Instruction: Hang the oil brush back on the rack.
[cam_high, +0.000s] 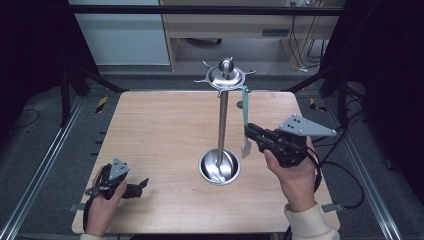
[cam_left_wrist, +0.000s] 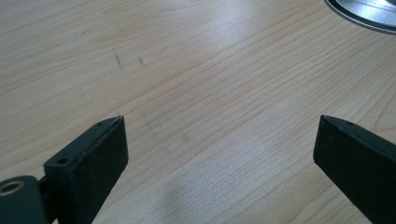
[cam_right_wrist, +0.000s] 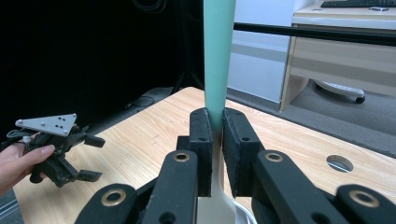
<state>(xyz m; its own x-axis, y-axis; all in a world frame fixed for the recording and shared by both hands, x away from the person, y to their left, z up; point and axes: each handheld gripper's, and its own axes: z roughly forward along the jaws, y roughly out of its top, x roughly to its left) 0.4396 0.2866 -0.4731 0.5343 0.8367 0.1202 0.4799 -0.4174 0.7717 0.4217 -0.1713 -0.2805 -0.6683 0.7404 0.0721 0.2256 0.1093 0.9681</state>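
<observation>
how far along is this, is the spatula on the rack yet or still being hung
Done: the right gripper is clamped on the green-handled spatula, held upright beside the metal rack. In hand: the handle's top is up at a hook on the rack's crown; whether it hangs there I can't tell. Left: letting go. The left gripper lies open on the table, idle.
</observation>
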